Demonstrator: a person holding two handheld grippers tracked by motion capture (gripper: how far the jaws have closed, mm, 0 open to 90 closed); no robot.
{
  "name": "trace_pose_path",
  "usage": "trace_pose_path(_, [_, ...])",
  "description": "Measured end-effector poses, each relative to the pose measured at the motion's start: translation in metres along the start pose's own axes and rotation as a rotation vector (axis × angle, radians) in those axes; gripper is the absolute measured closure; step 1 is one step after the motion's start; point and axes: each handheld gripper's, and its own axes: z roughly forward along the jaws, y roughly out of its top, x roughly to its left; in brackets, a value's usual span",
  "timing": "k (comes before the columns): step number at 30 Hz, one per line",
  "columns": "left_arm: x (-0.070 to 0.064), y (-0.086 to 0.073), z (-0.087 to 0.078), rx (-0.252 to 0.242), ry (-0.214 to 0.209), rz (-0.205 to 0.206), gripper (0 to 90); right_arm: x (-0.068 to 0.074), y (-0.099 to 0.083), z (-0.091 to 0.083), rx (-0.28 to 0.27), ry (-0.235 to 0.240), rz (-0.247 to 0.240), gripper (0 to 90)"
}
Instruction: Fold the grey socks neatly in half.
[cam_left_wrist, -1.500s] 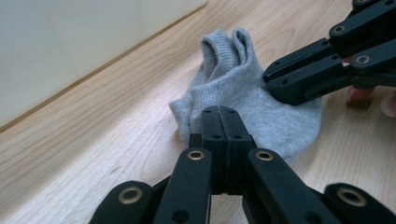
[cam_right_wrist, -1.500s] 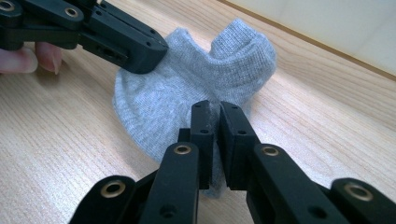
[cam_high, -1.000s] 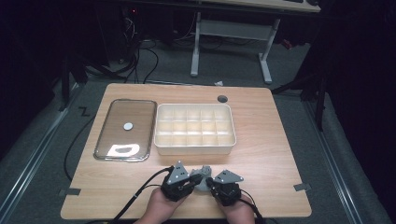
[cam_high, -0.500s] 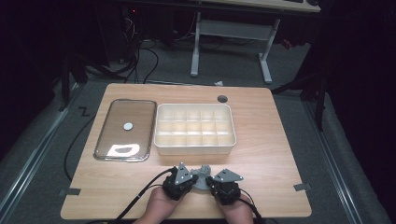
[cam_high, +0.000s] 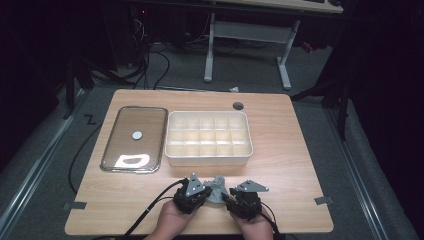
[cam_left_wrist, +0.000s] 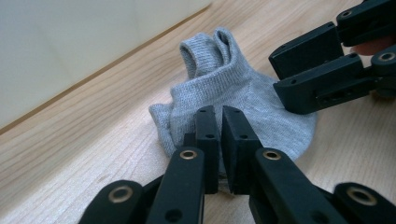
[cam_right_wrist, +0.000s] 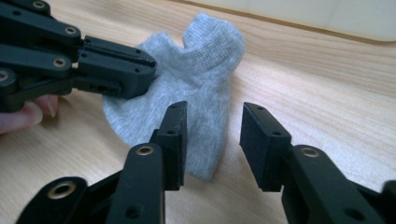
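A small grey sock (cam_high: 217, 186) lies bunched on the wooden table near its front edge, between the two grippers. My left gripper (cam_high: 204, 192) comes at it from the left. In the left gripper view its jaws (cam_left_wrist: 219, 119) stand almost together at the sock's (cam_left_wrist: 243, 93) near edge, pinching fabric. My right gripper (cam_high: 231, 197) is at the sock's right side. Its jaws (cam_right_wrist: 215, 119) are open, with the sock's (cam_right_wrist: 205, 60) lower end lying between and just beyond them. The left gripper (cam_right_wrist: 142, 70) presses into the sock's left side.
A cream compartment box (cam_high: 208, 157) stands just beyond the sock at mid-table. A shallow metal tray (cam_high: 134, 137) with a shiny surface lies to its left. A cable hole (cam_high: 238, 105) is at the back. The table's front edge is right behind the hands.
Both hands have shifted only slightly at the front edge. The sock stays between the grippers in the same place.
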Motion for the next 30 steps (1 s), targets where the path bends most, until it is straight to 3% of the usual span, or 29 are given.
trace_pose_path(6, [-0.001,0.0,-0.001,-0.003,0.008,0.0,83.6,-0.003,-0.001,0.003,0.004,0.035,0.048,59.0])
trace_pose_path(7, [0.0,-0.001,-0.001,-0.004,0.007,-0.002,83.5,-0.002,-0.001,0.002,-0.003,0.034,0.044,58.7])
trace_pose_path(8, [0.0,-0.001,-0.001,-0.005,0.006,-0.003,83.2,0.001,0.0,-0.003,-0.048,0.044,0.034,59.2])
trace_pose_path(10, [-0.001,-0.001,-0.001,-0.006,0.008,-0.002,83.1,0.003,0.001,-0.004,-0.057,0.047,0.036,59.2])
trace_pose_path(11, [0.0,-0.001,-0.001,-0.006,0.006,-0.003,82.9,0.005,0.001,0.002,-0.024,0.038,0.024,60.0])
trace_pose_path(13, [0.0,-0.001,-0.001,-0.005,0.002,-0.005,82.8,0.005,0.001,0.004,-0.012,0.031,0.022,59.8])
trace_pose_path(15, [0.0,-0.001,-0.002,-0.01,-0.002,-0.008,81.9,0.002,0.0,0.007,-0.006,0.043,0.049,60.8])
trace_pose_path(18, [-0.002,-0.001,-0.003,-0.051,-0.024,-0.051,77.3,-0.001,0.001,0.008,0.007,0.067,0.058,64.3])
trace_pose_path(23, [-0.001,0.0,0.001,-0.022,-0.031,-0.063,82.1,-0.002,0.0,0.009,0.008,0.093,0.066,69.0])
trace_pose_path(27, [-0.004,0.001,0.002,-0.012,-0.02,-0.04,83.2,-0.001,0.001,0.009,0.014,0.106,0.063,76.8])
trace_pose_path(30, [-0.006,0.001,0.002,-0.008,-0.009,-0.023,84.5,0.004,0.003,0.007,0.015,0.077,0.02,82.0])
